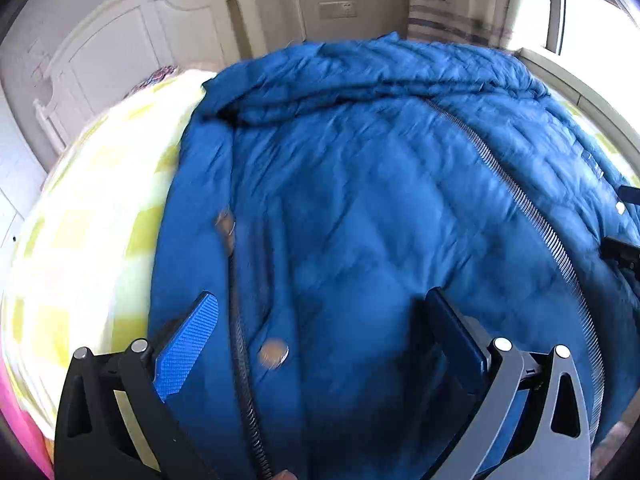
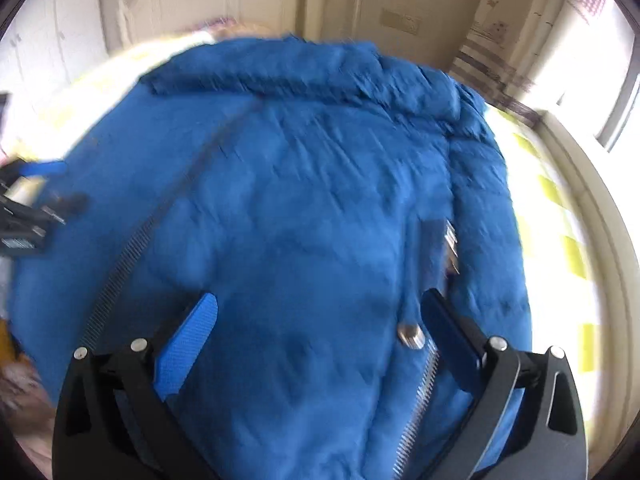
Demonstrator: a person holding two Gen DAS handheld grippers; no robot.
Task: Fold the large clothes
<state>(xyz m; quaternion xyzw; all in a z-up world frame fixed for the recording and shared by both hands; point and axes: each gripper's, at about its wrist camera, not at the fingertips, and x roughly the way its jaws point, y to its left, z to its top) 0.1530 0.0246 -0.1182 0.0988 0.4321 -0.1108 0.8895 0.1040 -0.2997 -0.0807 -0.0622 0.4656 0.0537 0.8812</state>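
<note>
I held both the left gripper [image 1: 320, 332] and right gripper [image 2: 320, 320], jaws wide, over the blue jacket [image 1: 360, 200]; best I pinched hem corners evenly beside its zipper [image 1: 540, 220].

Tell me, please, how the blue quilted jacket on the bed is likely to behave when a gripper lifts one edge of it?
The jacket looks puffy and creased, so it will probably flop and drape instead of holding shape. Its smooth shell may slip between the open left gripper pads. The long zipper and snap button edges could stiffen folds slightly.
</note>
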